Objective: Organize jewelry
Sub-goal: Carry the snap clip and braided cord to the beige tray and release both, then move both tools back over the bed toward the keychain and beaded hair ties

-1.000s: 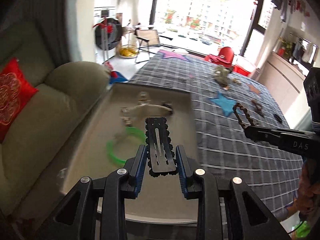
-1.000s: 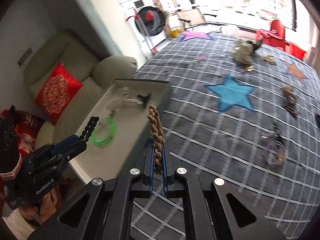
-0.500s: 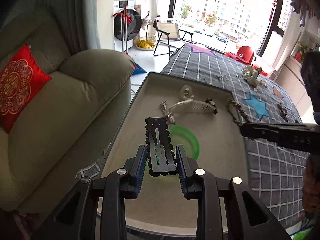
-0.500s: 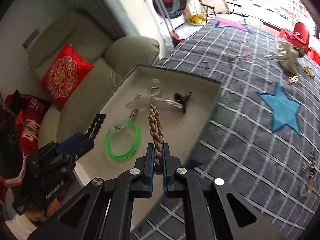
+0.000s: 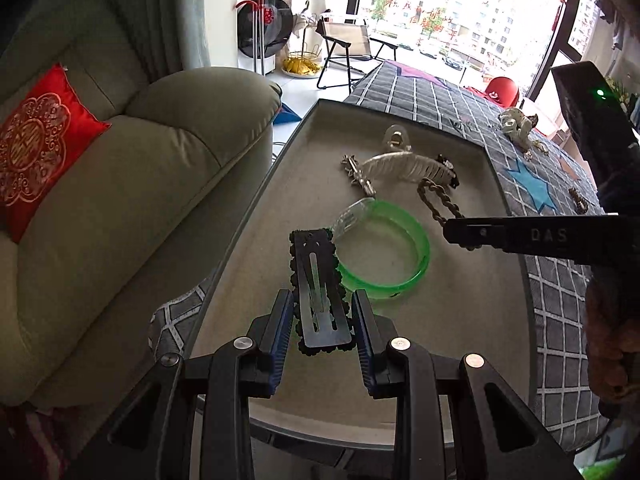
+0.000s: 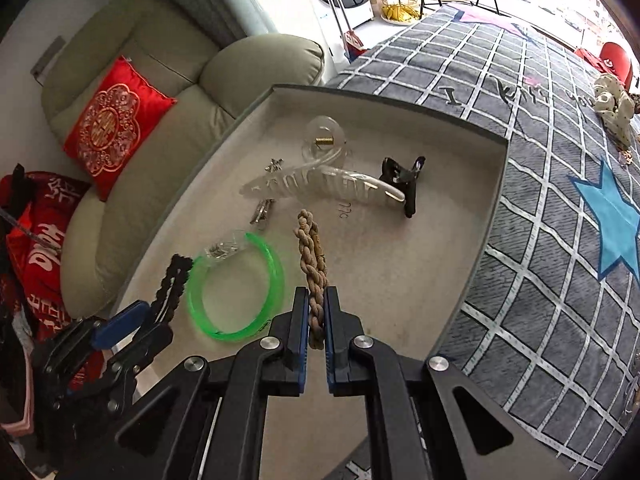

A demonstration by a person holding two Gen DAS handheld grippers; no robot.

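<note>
Black hair clip [image 5: 319, 290] clamped lengthwise in left fingers [image 5: 280, 332], pointing forward; braided tie [image 6: 313, 264] in right, seemingly upright.

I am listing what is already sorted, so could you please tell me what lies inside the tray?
Tray: green bangle, clear claw clip, black clip, small silver pieces. Held items hide some floor.

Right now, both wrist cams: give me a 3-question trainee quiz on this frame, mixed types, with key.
1. True or false: the left gripper holds a black hair clip.
2. What does the right gripper hold? A) green bangle B) braided tan cord C) clear claw clip
3. Fill in: the green bangle lies inside the ____.

Key: 1 true. 2 B, the braided tan cord; the clear claw clip lies loose. 3 tray.
</note>
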